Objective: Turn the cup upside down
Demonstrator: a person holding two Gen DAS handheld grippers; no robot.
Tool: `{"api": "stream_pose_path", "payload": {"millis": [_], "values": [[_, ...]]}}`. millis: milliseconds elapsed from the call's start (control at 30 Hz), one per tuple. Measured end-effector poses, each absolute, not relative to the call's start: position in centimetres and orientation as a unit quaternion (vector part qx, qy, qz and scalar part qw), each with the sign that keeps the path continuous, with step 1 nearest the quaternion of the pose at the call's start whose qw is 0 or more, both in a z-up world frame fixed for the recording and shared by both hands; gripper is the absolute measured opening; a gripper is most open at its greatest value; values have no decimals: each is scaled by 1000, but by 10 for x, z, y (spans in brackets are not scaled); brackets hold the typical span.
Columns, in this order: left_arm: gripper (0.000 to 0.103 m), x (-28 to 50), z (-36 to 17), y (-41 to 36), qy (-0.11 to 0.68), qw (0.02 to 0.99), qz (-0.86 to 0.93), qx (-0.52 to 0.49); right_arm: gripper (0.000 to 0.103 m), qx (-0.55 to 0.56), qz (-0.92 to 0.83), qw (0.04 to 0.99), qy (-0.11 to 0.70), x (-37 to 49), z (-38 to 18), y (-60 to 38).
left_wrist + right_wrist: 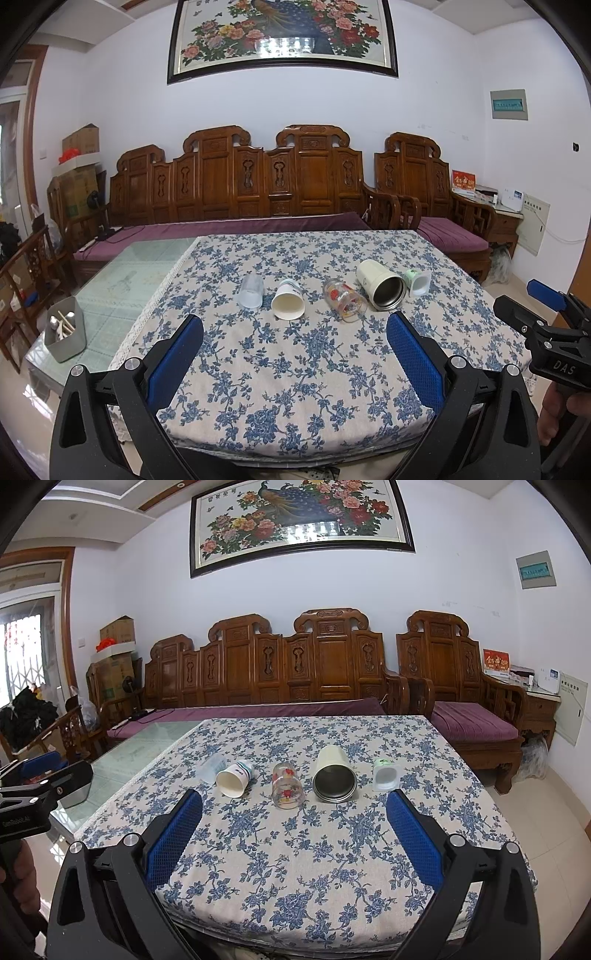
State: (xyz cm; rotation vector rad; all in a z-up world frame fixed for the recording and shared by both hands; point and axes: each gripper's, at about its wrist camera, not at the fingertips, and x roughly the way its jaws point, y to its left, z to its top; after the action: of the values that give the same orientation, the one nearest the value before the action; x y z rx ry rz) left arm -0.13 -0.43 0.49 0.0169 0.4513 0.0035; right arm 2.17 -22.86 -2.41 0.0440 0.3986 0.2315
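Observation:
Several cups lie on their sides in a row on the floral tablecloth (295, 369), mouths toward me: a clear plastic cup (251, 291) (211, 769), a white paper cup (288, 300) (233, 778), a printed glass (343, 300) (286, 785), a cream steel tumbler (380, 283) (333, 775) and a small white yogurt cup (418, 282) (385, 773). My left gripper (293, 328) is open and empty, short of the row. My right gripper (294, 806) is open and empty, also short of the row, and shows at the right edge of the left wrist view (546, 317).
A grey utensil holder (65, 334) stands on the bare glass tabletop (129, 280) to the left. A carved wooden sofa (240, 184) with purple cushions runs behind the table. The table's near edge is just below my fingers.

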Motion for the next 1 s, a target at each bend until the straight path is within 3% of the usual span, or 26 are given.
{"api": "stream_pose_path", "payload": {"millis": [767, 1000], "values": [[96, -10, 14, -8, 213, 977, -3, 13, 100, 28, 116, 972, 202, 23, -26, -234], [96, 7, -1, -10, 242, 970, -6, 18, 100, 40, 121, 965, 228, 41, -44, -240]]}}
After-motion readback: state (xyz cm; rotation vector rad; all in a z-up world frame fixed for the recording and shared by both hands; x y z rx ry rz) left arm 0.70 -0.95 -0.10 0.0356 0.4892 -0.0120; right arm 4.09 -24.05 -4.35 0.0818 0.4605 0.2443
